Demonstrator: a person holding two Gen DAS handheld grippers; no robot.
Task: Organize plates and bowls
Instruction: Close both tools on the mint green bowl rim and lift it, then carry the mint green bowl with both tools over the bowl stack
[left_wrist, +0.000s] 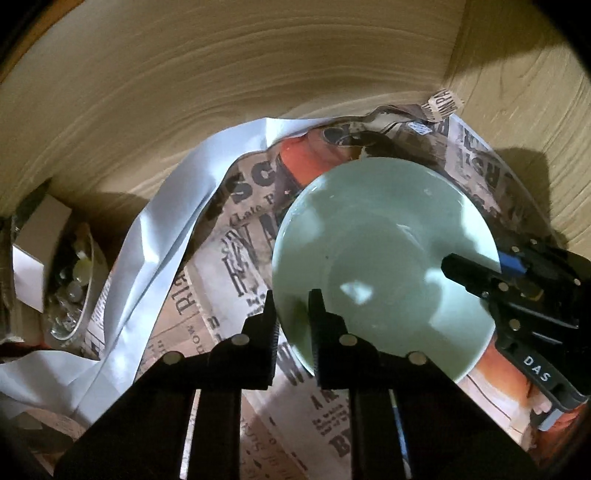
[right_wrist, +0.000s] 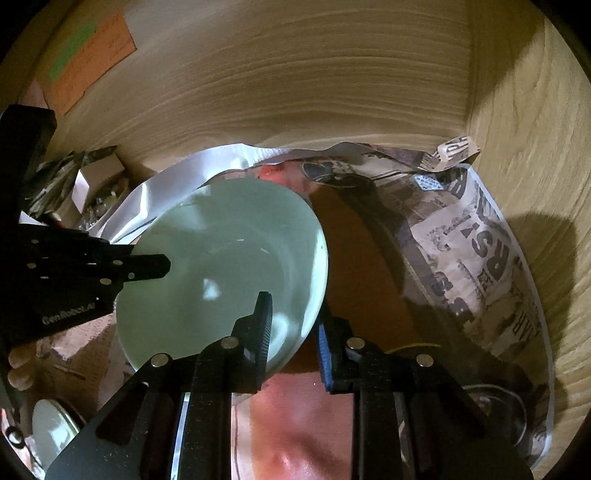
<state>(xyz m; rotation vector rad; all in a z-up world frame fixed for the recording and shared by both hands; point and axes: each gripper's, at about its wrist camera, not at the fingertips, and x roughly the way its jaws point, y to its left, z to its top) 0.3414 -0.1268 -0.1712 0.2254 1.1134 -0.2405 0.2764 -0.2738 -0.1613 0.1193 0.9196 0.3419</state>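
A pale green bowl lies over printed newspaper inside a wooden cabinet. In the left wrist view my left gripper is shut on the bowl's near-left rim, one finger inside and one outside. My right gripper reaches in from the right and clamps the opposite rim. In the right wrist view the bowl appears tilted. There my right gripper straddles its near-right rim, shut on it, with the blue-padded finger outside. The left gripper holds the far-left edge.
Wooden walls close in behind and to the right. A crumpled white sheet and a glass dish of small items lie to the left. Another pale dish sits lower left, a metal lid lower right. An orange label is stuck on the wall.
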